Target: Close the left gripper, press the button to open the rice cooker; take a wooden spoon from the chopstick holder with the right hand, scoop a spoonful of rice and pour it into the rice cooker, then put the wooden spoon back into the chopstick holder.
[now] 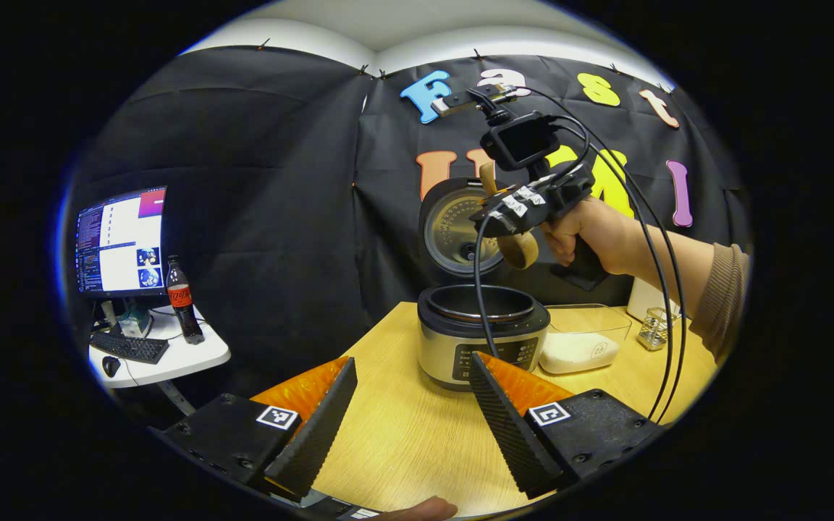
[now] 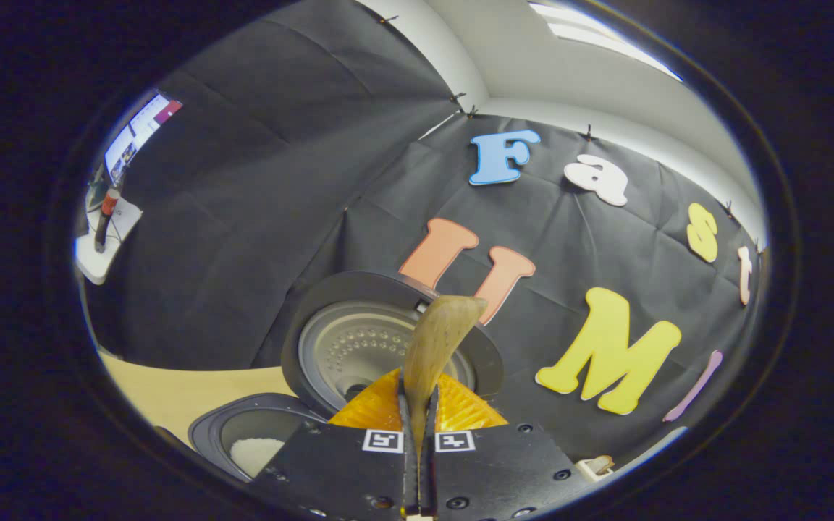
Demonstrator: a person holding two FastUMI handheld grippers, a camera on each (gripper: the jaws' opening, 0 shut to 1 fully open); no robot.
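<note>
The rice cooker (image 1: 482,340) stands on the wooden table (image 1: 402,434) with its lid (image 1: 453,231) raised upright. My left gripper (image 1: 413,362) is open just in front of the cooker, with nothing between its fingers. A hand holds my right gripper (image 1: 511,217) above the open pot. It is shut on the handle of the wooden spoon (image 1: 520,247), whose bowl hangs over the pot. In the right gripper view, the right gripper (image 2: 418,394) clamps the spoon (image 2: 437,340), which points up in front of the lid (image 2: 359,347). White rice (image 2: 254,450) lies in the pot below.
A clear container of white rice (image 1: 582,346) sits right of the cooker, and a small glass holder (image 1: 654,329) stands farther right. Off the table's left edge is a white side table (image 1: 171,358) with a monitor, a keyboard and a bottle (image 1: 182,300).
</note>
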